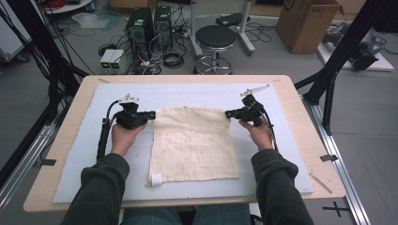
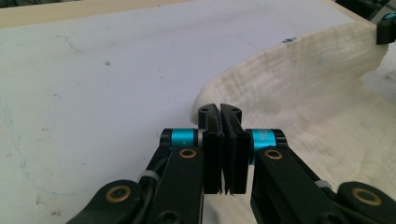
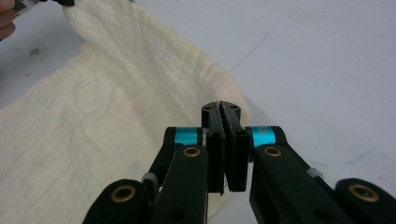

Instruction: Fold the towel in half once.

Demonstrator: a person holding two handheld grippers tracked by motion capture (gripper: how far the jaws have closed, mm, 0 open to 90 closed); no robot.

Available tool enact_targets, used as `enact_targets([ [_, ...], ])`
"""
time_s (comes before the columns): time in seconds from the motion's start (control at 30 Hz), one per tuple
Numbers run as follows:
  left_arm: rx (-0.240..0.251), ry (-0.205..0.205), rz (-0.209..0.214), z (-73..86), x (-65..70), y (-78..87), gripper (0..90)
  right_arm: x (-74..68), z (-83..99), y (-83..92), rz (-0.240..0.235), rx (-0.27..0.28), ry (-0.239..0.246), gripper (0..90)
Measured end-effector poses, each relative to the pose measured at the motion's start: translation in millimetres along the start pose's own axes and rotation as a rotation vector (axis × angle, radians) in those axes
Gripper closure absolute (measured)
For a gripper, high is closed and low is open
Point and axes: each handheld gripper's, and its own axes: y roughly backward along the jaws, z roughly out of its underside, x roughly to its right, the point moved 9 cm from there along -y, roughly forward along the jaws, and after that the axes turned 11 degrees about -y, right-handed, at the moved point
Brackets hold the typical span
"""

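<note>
On the pale blue foam mat [image 1: 84,154] covering the light wooden table [image 1: 56,140], lies a cream, square, crinkled cotton cloth [image 1: 193,145], spread flat between the two hands, white tag [image 1: 156,179] showing at the near left corner. At the far left corner, clamped by the left black two-jaw gripper [image 1: 151,114]: jaws pressed together with the cloth's edge pinched between them, seen close in the left gripper view [image 2: 221,112], the fabric rising off the mat in a curved ridge there. Held low and level, probably so the corner lifts without dragging the rest. Across the middle, far edge drawn fairly straight, likely from matched tension on both corners. At the far right corner, gripped likewise by the right black two-jaw gripper [image 1: 228,114]: jaws clenched on the hem in the right gripper view [image 3: 221,109], cloth fanning away behind. Symmetric hold on both far corners, suited, by judgement, to folding the far edge toward the near one, or to lifting the sheet evenly.
</note>
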Motion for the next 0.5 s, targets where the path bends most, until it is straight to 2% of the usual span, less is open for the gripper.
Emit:
enact_targets([
  [0.33,0.012,-0.04,0.039,3.5,12.3,11.8,87.0,-14.2,1.5,10.2,-0.025,0.012,0.033,88.8],
  [0.5,0.011,-0.056,0.052,4.7,17.4,16.8,87.0,-15.0,9.0,14.8,-0.038,0.015,0.022,88.8],
])
